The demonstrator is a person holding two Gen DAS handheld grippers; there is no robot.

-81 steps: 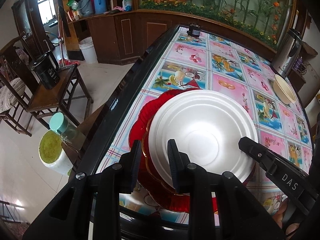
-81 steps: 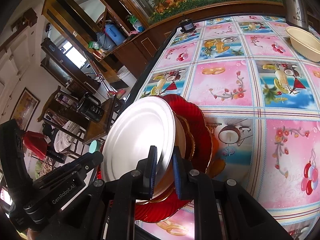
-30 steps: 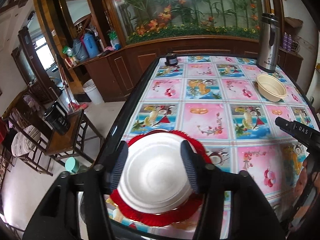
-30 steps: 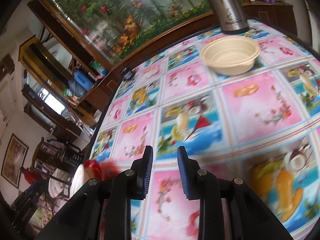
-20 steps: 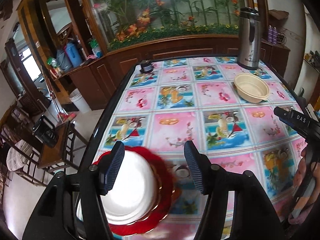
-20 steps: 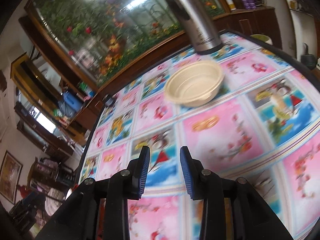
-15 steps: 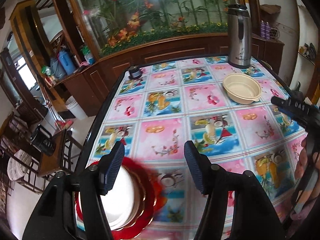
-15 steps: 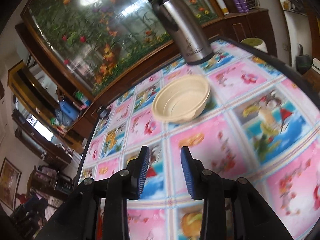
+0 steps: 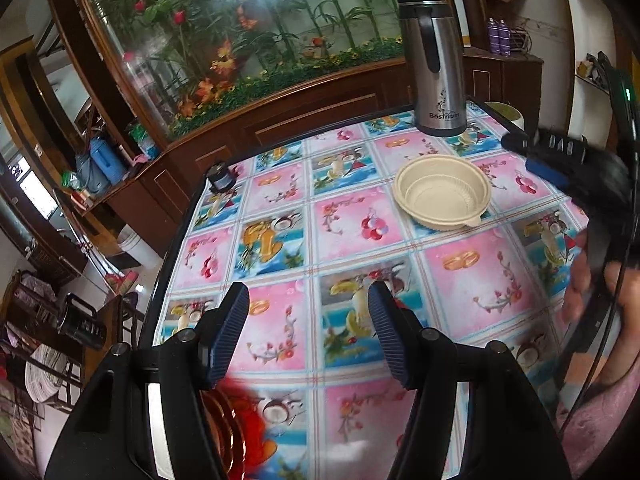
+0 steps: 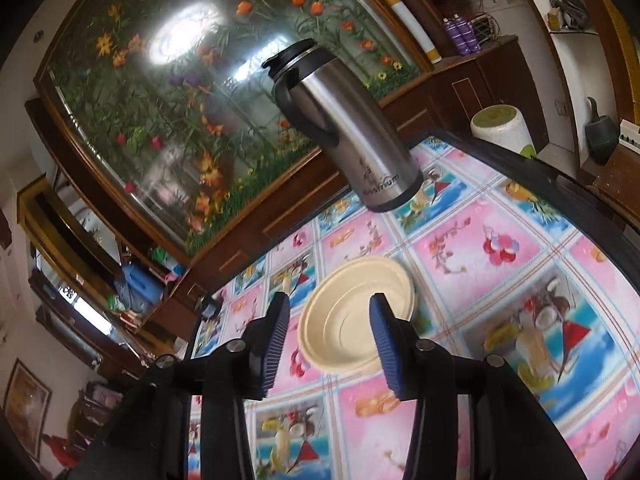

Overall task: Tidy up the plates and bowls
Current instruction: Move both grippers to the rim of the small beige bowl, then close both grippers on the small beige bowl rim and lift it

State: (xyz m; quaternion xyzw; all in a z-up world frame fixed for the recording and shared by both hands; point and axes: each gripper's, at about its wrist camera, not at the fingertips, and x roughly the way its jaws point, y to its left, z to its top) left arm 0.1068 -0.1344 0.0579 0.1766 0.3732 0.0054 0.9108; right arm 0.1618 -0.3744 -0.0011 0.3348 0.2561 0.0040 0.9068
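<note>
Plates [image 9: 224, 436] stacked at near worktop [image 9: 492, 308] edge, cream bowl [image 10: 356, 316] alone by flask [image 10: 352, 132], right claw [image 10: 330, 334] wide, empty, nearing bowl; left claw [image 9: 308, 332] wide, empty.

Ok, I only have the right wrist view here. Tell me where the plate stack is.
Observer: The plate stack is at the near left edge of the table, mostly hidden under the left gripper. Only its red and gold rims show.
Operator: Give me the left gripper's state.
Observer: Open, jaws wide apart, holding nothing, above the tablecloth.
Operator: Now tell me where my right gripper sits relative to the bowl.
Observer: In the left wrist view, the right gripper is off to the right of the bowl. It is blurred, but it appears clear of the rim.
</note>
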